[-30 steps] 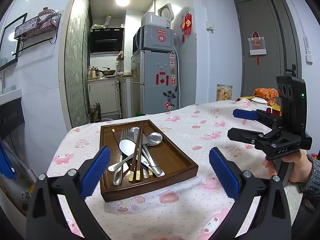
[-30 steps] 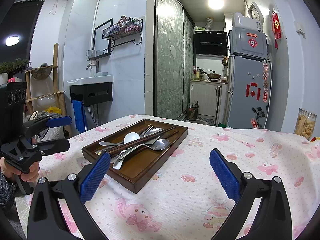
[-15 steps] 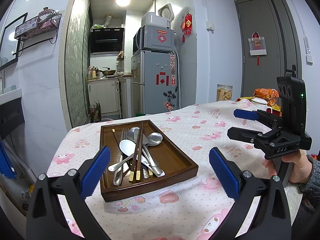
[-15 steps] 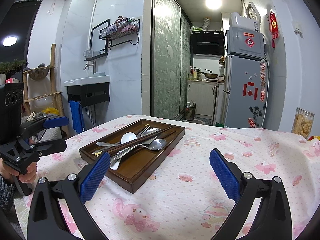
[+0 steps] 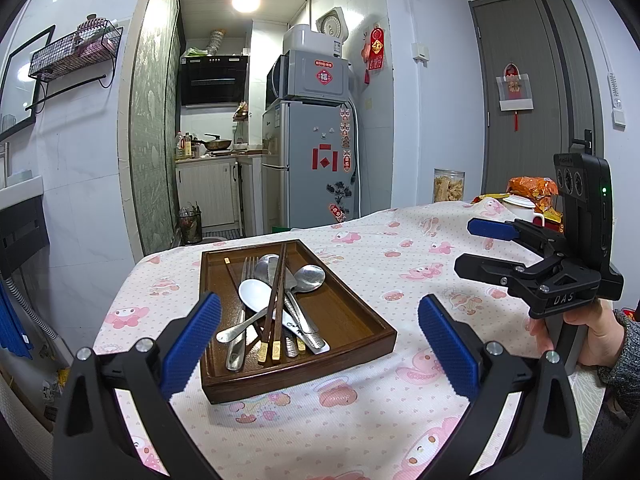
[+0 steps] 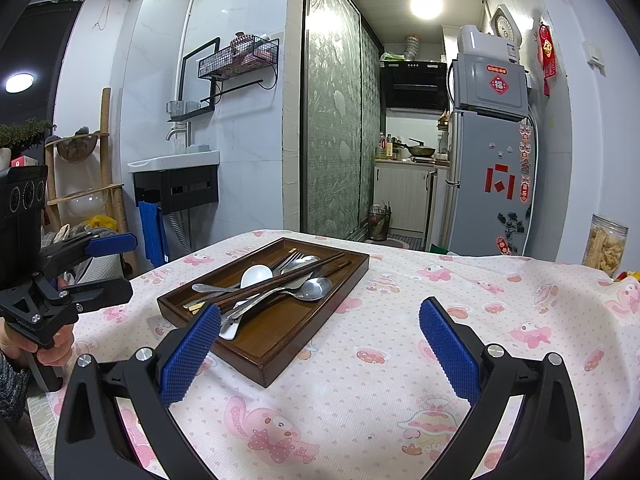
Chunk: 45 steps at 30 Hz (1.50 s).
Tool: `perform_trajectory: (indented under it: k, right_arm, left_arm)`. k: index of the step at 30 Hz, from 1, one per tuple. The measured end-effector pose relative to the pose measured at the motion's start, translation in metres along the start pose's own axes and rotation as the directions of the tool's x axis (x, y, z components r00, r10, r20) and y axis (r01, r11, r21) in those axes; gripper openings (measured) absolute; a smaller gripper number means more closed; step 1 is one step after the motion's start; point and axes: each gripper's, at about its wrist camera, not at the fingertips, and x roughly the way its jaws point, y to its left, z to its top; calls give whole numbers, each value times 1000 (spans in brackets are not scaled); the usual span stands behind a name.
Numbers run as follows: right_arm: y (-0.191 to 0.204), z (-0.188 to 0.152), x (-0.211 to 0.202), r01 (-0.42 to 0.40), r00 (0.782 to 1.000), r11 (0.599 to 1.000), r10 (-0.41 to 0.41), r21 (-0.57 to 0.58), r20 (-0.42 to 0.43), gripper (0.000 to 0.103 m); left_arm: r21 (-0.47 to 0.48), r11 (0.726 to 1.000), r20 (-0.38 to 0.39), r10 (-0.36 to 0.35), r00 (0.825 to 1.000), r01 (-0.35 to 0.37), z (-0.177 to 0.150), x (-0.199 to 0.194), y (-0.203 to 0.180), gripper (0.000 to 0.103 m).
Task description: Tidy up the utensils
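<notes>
A dark wooden tray lies on the pink-patterned tablecloth. Heaped in it are metal spoons, a white spoon, a fork and dark chopsticks. My left gripper hovers open just in front of the tray's near edge, empty. My right gripper is open and empty too, at the tray's right side. Each gripper appears in the other's view: right gripper, left gripper, both open, each held by a hand.
The tablecloth covers the whole table. A clear jar, snack bags and a white mug stand at the far right end. Behind are a fridge, a kitchen doorway and a wall sink.
The right wrist view has shifted slightly, so the tray sits a little further left and lower. The left gripper and the utensils have not moved.
</notes>
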Motion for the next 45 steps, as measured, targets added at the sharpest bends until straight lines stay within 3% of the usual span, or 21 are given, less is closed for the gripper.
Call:
perform_trajectory:
  k: [12,45]
  right_arm:
    - [0,0,0,0,1000,1000,0,0,0,100]
    - [0,0,0,0,1000,1000,0,0,0,100]
  left_arm:
    - [-10,999,-1,33,999,-33,0,0,1,100]
    - [-11,999,0,34,999,-34,0,1,2,100]
